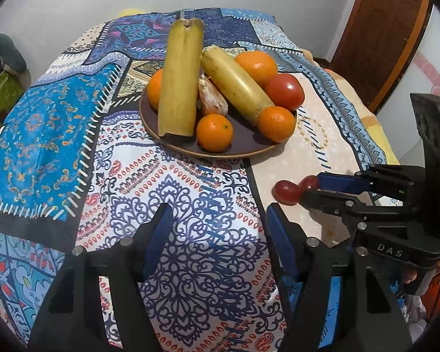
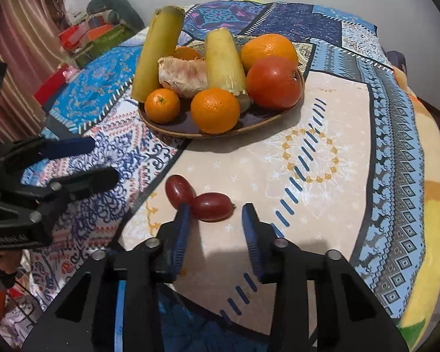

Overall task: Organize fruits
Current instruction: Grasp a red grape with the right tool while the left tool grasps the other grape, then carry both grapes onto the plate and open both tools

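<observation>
A brown plate (image 1: pixel 243 146) (image 2: pixel 267 120) on the patterned cloth holds two yellow-green cane pieces (image 1: pixel 180 73) (image 2: pixel 158 50), several oranges (image 1: pixel 214 132) (image 2: pixel 215 110), a red tomato (image 1: pixel 285 91) (image 2: pixel 274 82) and a peeled citrus piece (image 2: pixel 183 76). Two red grapes (image 2: pixel 212 206) (image 1: pixel 286 192) lie on the cloth in front of the plate. My right gripper (image 2: pixel 217 220) is open, its jaws to either side of the nearer grape. It also shows in the left wrist view (image 1: pixel 311 189). My left gripper (image 1: pixel 217 228) is open and empty over the cloth, left of the grapes.
The table edge falls away at right (image 2: pixel 431 176). Boxes and clutter (image 2: pixel 85 38) stand beyond the far left edge. A wooden door (image 1: pixel 381 38) stands at the back right.
</observation>
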Motion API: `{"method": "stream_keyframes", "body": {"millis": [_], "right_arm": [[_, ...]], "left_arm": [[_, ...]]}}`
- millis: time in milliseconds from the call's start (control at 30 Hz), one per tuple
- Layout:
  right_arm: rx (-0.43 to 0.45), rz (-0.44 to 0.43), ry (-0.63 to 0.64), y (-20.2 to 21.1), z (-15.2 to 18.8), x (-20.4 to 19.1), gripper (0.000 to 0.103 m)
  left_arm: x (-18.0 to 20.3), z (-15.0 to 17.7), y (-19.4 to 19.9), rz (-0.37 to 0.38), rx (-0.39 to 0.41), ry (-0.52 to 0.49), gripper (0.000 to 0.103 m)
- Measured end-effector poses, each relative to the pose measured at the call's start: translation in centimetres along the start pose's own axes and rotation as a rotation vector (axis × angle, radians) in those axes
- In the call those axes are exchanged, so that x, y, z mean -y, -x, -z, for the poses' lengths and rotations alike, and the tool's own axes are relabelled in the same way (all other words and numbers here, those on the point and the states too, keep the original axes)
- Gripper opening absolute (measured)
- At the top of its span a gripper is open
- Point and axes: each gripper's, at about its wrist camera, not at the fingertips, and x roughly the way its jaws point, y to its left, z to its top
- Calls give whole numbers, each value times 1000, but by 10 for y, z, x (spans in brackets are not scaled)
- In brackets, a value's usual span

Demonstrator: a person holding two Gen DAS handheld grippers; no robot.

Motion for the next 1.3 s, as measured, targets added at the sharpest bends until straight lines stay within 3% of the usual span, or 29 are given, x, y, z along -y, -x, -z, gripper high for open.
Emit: {"method": "stream_keyframes", "body": {"millis": [567,833,1000,1300], "right_arm": [[74,87,-68,37,9,29,25],[97,87,-96,44,11,35,25],[107,82,-90,45,8,33,25],[150,79,-55,49,-11,22,25]], "left_arm": [[51,-14,-31,75,-48,-101,65],[59,-15,-45,78,-52,-127,29],[60,-13,-39,69,-46,-143,29],[31,-27,-7,41,42,-62,29]]}}
